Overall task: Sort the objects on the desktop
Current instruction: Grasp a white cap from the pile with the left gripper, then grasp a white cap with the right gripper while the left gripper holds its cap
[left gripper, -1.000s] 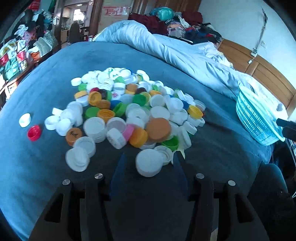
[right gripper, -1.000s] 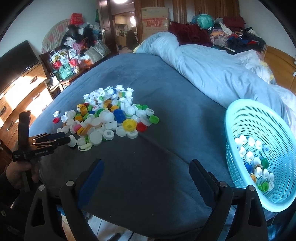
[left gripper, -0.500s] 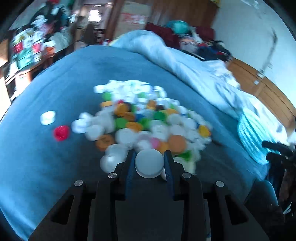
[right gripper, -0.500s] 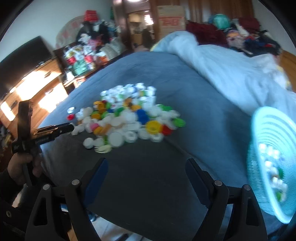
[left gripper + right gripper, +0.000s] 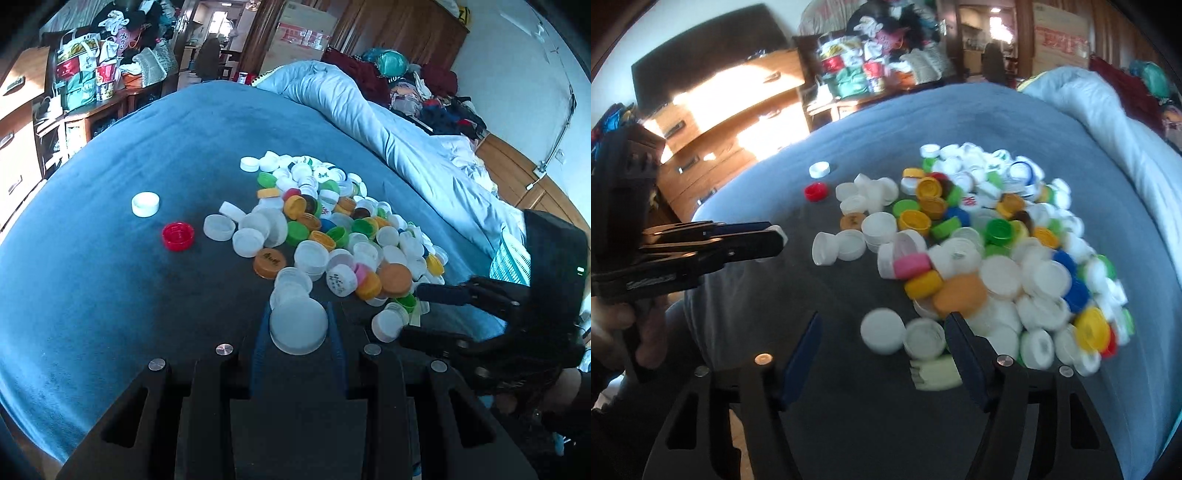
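Observation:
A heap of plastic bottle caps (image 5: 332, 229), mostly white with orange, green, yellow and blue ones, lies on the blue bedspread (image 5: 110, 266). My left gripper (image 5: 298, 322) is shut on a large white cap (image 5: 298, 326) at the pile's near edge. It also shows in the right wrist view as the left gripper (image 5: 775, 236), held by a hand. My right gripper (image 5: 882, 341) hangs low over the near rim of the heap (image 5: 979, 240), its jaws closing. Two white caps (image 5: 882, 330) (image 5: 925, 338) lie between its fingers, untouched by the pads.
A turquoise mesh basket (image 5: 509, 254) sits at the right behind the right gripper (image 5: 413, 314). A red cap (image 5: 178, 236) and a white cap (image 5: 145, 204) lie apart at the left. A rumpled pale quilt (image 5: 369, 110) runs along the far side. Wooden drawers (image 5: 713, 122) stand beyond the bed.
My left gripper closed on the large white cap and carried it leftward. My right gripper swung from the basket side down to the pile, and its jaws narrowed.

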Action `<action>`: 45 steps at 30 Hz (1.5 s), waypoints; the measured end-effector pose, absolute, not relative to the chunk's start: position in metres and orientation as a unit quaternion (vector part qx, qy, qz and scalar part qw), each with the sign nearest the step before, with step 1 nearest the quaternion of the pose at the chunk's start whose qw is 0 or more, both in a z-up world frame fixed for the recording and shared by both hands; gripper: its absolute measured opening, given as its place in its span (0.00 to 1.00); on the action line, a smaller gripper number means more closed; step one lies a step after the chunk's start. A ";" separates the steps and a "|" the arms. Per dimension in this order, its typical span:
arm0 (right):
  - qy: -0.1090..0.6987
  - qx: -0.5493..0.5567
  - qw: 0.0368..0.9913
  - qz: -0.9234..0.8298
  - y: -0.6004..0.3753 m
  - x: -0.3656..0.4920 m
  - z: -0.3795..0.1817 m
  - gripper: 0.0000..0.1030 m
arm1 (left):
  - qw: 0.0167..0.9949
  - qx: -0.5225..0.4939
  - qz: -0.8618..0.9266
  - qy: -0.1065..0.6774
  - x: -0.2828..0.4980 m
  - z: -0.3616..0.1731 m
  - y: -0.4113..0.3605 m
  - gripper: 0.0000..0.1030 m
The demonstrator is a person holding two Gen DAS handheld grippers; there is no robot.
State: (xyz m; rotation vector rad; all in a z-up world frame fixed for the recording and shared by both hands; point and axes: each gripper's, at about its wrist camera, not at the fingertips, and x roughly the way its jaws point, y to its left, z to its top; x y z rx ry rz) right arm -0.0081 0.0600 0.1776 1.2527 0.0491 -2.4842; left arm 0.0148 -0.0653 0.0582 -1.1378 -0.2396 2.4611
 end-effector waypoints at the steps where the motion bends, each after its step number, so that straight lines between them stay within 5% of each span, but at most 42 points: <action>1: 0.014 0.450 0.187 -0.873 0.058 -0.012 0.173 0.57 | 0.208 -0.409 0.884 -0.088 0.015 0.058 -0.067 0.26; 6: 0.026 0.475 0.182 -0.861 0.054 -0.020 0.150 0.54 | 0.212 -0.407 0.884 -0.090 0.016 0.057 -0.069 0.26; 9: 0.026 0.473 0.172 -0.864 0.057 -0.019 0.147 0.41 | 0.214 -0.407 0.883 -0.091 0.015 0.057 -0.068 0.26; 13: 0.027 0.466 0.174 -0.867 0.057 -0.016 0.153 0.35 | 0.212 -0.404 0.886 -0.086 0.016 0.061 -0.066 0.26; 31: 0.005 0.347 0.091 -0.934 0.075 0.007 0.300 0.34 | 0.122 -0.368 0.922 0.007 0.010 0.133 -0.037 0.26; 45: 0.006 0.307 0.040 -0.951 0.114 0.047 0.348 0.34 | 0.135 -0.357 0.922 0.062 0.000 0.173 0.026 0.26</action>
